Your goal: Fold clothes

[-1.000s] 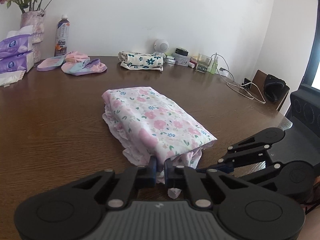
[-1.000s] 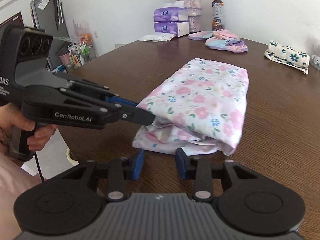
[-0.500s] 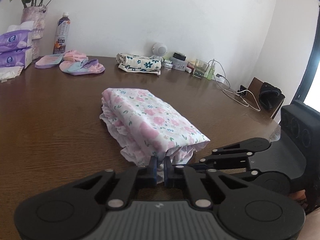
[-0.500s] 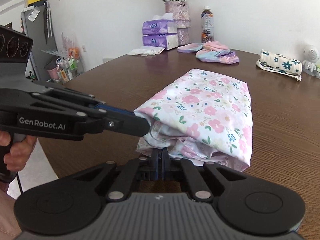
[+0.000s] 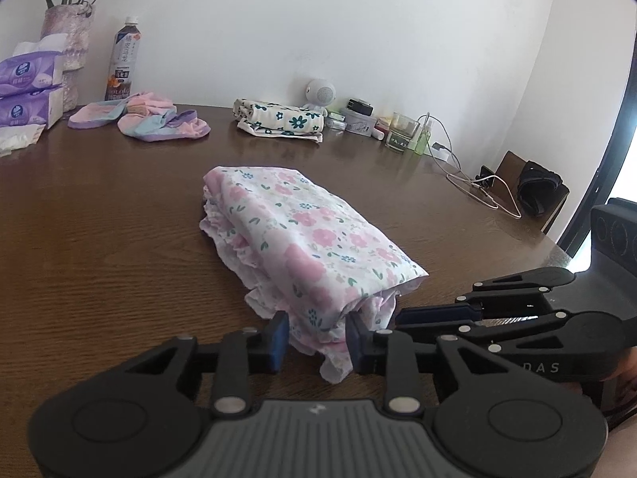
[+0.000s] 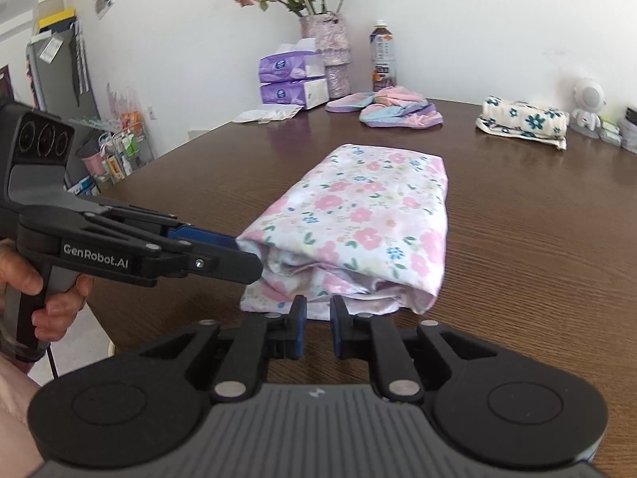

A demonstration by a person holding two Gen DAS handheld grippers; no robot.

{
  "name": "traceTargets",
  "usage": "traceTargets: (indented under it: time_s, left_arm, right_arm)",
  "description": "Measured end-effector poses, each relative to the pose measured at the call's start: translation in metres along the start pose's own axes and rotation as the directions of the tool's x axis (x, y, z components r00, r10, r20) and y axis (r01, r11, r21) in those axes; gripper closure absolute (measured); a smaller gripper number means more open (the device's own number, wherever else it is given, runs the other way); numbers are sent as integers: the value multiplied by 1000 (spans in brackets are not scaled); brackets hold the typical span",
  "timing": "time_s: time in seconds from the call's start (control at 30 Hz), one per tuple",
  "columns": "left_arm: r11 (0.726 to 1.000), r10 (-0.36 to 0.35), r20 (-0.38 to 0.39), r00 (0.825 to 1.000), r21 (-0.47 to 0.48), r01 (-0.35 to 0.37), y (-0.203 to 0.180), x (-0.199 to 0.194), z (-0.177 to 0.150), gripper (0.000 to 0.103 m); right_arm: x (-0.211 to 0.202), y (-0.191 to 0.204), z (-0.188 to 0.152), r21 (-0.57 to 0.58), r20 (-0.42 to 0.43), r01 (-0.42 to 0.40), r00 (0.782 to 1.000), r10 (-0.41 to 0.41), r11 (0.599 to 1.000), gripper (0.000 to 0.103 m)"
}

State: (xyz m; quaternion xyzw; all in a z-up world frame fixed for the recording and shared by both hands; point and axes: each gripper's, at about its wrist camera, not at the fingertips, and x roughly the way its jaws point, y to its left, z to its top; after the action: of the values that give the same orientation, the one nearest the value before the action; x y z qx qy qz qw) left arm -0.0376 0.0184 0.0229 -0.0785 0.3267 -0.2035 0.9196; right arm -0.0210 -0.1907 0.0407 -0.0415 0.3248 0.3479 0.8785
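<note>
A folded garment of pink floral cloth (image 5: 302, 235) (image 6: 358, 215) lies on the brown wooden table (image 5: 99, 239). My left gripper (image 5: 316, 338) is at its near ruffled end. The jaws stand apart, with loose folds of the hem between them. From the right wrist view the left gripper (image 6: 249, 255) reaches in from the left to the garment's near left corner. My right gripper (image 6: 317, 316) is at the same near end. Its jaws are opening, a narrow gap shows, and the hem edge lies just at the tips. The right gripper (image 5: 398, 316) sits low beside the cloth.
At the back of the table are pastel garments (image 5: 159, 119), a folded blue-flowered cloth (image 5: 278, 119), tissue packs (image 5: 28, 91), a bottle (image 5: 123, 63) and a flower vase (image 6: 330, 51). Small items and cables (image 5: 469, 175) sit at the back right. A hand (image 6: 47, 298) holds the left gripper's handle.
The left jaws, pinched on the hem before, now stand apart. The right jaws closed at the hem half a second ago and have since parted a little.
</note>
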Motion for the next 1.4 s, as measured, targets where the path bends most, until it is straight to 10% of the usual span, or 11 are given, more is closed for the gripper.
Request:
traceTargets:
  time_s: [0.3, 1.23, 1.4]
  left_arm:
    - [999, -46, 52, 998, -15, 47, -6, -10, 12, 102]
    - [992, -101, -71, 992, 66, 106, -48, 30, -10, 99]
    - [980, -153, -84, 985, 113, 162, -65, 37, -9, 78]
  right_arm:
    - [22, 19, 2, -26, -44, -78, 996, 77, 997, 83]
    - [-16, -54, -8, 209, 39, 84, 995, -94, 974, 70]
    - [-28, -67, -12, 276, 72, 95, 990, -119, 957, 70]
